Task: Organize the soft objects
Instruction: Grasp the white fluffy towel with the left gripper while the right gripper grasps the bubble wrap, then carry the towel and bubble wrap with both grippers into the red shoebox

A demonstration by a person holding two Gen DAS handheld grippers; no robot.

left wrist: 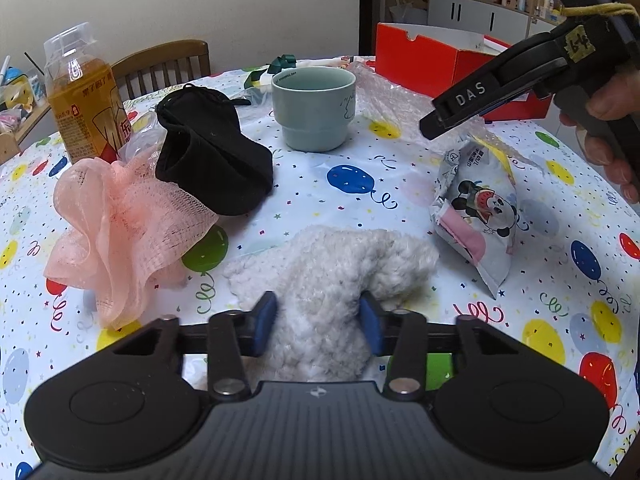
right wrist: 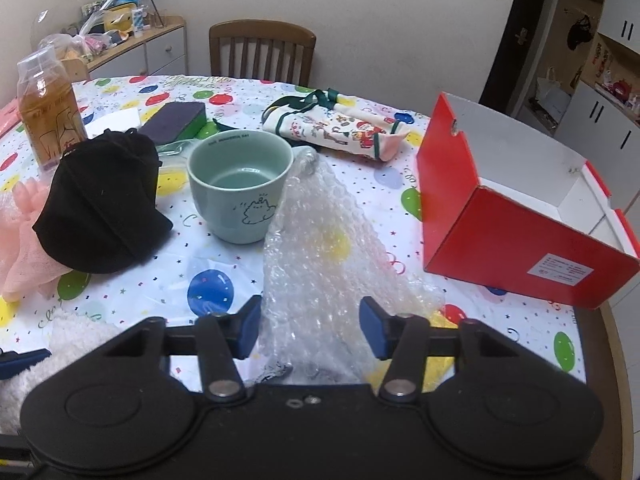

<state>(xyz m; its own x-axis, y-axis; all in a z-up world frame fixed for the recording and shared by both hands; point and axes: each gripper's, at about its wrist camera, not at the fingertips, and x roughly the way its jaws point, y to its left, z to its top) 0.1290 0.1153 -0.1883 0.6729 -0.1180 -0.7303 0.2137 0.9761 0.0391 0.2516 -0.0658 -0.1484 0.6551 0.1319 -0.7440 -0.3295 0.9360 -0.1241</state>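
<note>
My left gripper point(left wrist: 318, 320) is open with its blue pads on either side of a fluffy white cloth point(left wrist: 340, 264) lying on the table. A pink mesh pouf point(left wrist: 116, 224), a black sock point(left wrist: 212, 156) and a cartoon tissue pack point(left wrist: 476, 216) lie around it. My right gripper point(right wrist: 310, 328) is open above a sheet of bubble wrap point(right wrist: 320, 248); its body also shows in the left wrist view point(left wrist: 500, 88). A red box point(right wrist: 516, 216) stands open at the right. A Christmas-print pouch point(right wrist: 340, 124) lies at the back.
A green mug point(right wrist: 240, 188) stands mid-table. A tea bottle point(left wrist: 84, 96) stands at the left. A purple and green sponge point(right wrist: 176, 120) lies behind the sock. A wooden chair point(right wrist: 262, 52) is at the far edge. The balloon-print tablecloth point(left wrist: 352, 180) covers the table.
</note>
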